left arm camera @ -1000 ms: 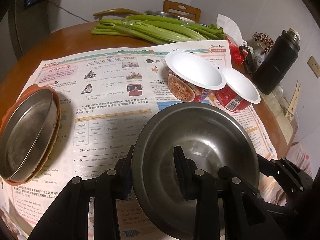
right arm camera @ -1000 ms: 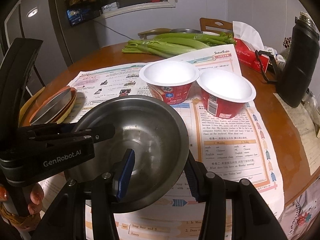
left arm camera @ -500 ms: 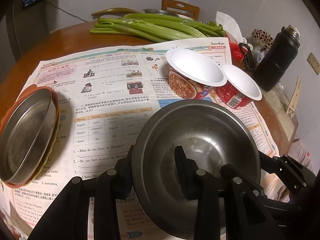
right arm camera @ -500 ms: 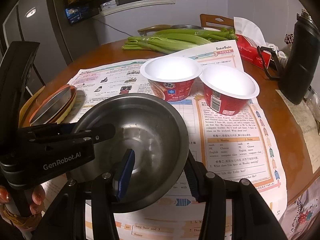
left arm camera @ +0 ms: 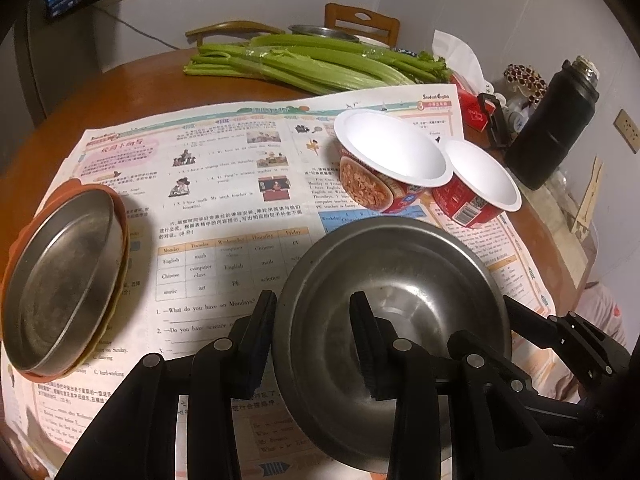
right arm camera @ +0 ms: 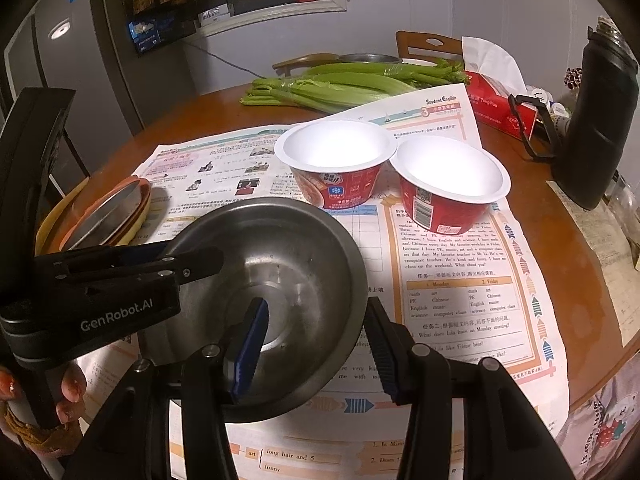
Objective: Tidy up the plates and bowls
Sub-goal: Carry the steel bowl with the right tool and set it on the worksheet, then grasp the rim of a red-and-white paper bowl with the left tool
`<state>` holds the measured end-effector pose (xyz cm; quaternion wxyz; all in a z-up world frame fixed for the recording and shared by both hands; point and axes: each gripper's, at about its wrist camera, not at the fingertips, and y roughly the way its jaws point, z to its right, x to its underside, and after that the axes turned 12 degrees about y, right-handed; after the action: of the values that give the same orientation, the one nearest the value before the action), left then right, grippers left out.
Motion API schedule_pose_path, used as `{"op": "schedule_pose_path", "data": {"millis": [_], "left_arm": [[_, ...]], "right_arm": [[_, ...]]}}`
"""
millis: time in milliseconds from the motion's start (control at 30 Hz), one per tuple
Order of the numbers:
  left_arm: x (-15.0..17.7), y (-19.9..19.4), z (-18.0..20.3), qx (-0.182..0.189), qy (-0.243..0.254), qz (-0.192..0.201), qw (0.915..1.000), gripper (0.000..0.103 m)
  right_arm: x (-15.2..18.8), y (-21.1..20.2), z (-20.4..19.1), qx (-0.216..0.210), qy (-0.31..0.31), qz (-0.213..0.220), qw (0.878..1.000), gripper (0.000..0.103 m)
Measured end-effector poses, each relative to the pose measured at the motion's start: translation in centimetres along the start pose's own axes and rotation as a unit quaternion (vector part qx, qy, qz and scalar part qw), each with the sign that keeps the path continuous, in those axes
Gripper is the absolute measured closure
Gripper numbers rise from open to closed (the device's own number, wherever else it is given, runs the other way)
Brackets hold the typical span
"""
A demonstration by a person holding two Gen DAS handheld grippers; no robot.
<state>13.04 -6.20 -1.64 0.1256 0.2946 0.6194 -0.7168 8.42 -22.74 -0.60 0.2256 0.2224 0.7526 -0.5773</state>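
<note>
A steel bowl [left arm camera: 404, 300] [right arm camera: 280, 276] is held above the newspaper-covered table. My left gripper [left arm camera: 316, 340] straddles its near-left rim, one finger outside and one inside. My right gripper [right arm camera: 316, 344] straddles its near-right rim the same way; a gap shows beside both jaws. The left gripper also shows in the right wrist view [right arm camera: 132, 276]. Two red paper bowls [left arm camera: 390, 160] [left arm camera: 478, 184] with white insides stand behind it, also in the right wrist view [right arm camera: 336, 160] [right arm camera: 448, 180]. A steel plate [left arm camera: 60, 276] [right arm camera: 108, 212] lies on orange and yellow plates at left.
Celery stalks [left arm camera: 316, 64] lie at the back of the round wooden table [left arm camera: 132, 92]. A black flask [right arm camera: 600, 120] and a red tissue box [right arm camera: 500, 104] stand at the right. A wooden chair [left arm camera: 360, 24] is behind the table.
Both views have shifted slightly; the steel bowl stays held between the two grippers in the same place. Nothing was let go or picked up.
</note>
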Motion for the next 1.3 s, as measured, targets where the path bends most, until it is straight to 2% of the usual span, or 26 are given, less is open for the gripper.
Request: {"op": "schedule_pose_path", "data": {"millis": [367,767,1300], "left_arm": [[-0.5,-0.6,-1.1,-0.002,-0.020,0.011,0.9997,0.062],[-1.9,-1.1,-1.2,-0.003,-0.016,0.023,0.9996,0.062],[-7.5,0.9,-0.9,-0.005,0.003,0.026,0.9996,0.062]], "right_arm": [[-0.7,-0.4,0.4,-0.002,0.007,0.010,1.000,0.053],[-3.3,-0.1,1.3,-0.032,0.044,0.014,0.998,0.053],[-7.9,3.8,3.8,-0.077,0.129,-0.015,0.989,0.053]]}}
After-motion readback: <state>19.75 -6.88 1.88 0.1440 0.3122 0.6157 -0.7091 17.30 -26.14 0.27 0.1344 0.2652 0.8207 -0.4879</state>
